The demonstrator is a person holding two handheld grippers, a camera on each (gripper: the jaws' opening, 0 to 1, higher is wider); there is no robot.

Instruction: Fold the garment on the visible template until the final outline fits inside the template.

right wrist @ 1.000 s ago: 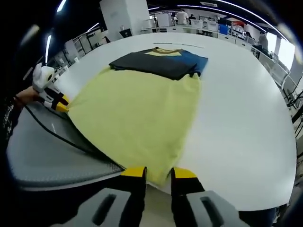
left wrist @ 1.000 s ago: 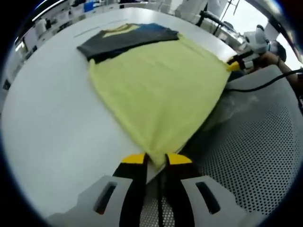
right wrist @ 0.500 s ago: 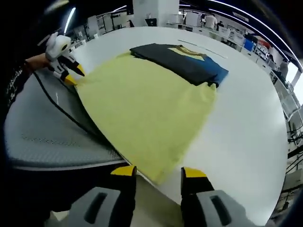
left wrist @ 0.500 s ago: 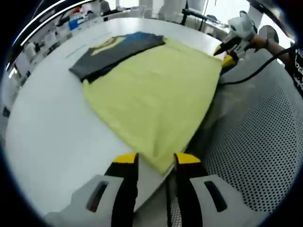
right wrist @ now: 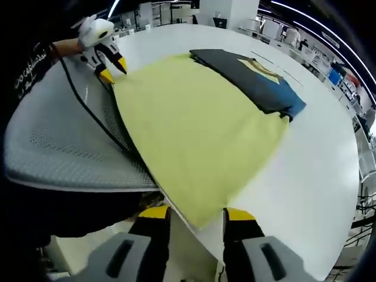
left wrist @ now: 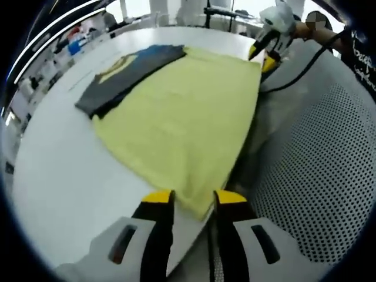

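**Desk:** Shirt [left wrist: 176, 117] first. Where does it lie in the left gripper view?

**Photographer:** Spread flat on the white table [left wrist: 53, 176], yellow body toward the camera, dark grey and blue top end at the far side. Its near corner overhangs the table edge, just beyond the left gripper [left wrist: 188, 198], probably so a jaw can get under the hem.

**Desk:** Is that gripper holding it?

**Photographer:** No. Its yellow-tipped jaws stand apart with the corner lying beyond them, not clamped. A perforated grey chair [left wrist: 305, 176] sits beside the shirt's edge. At the far corner of the hem, the right gripper [left wrist: 264, 56] points down at the cloth.

**Desk:** And the right gripper view?

**Photographer:** Same shirt [right wrist: 200, 123], seen from its other hem corner. The right gripper [right wrist: 194, 212] has its jaws apart, that corner lying in front of them, free. The left gripper [right wrist: 108, 64] hangs over the opposite corner, a cable trailing across the chair [right wrist: 64, 141].

**Desk:** Why one at each corner?

**Photographer:** My guess: to lift the hem evenly and fold it toward the collar. I can't make out a template outline.
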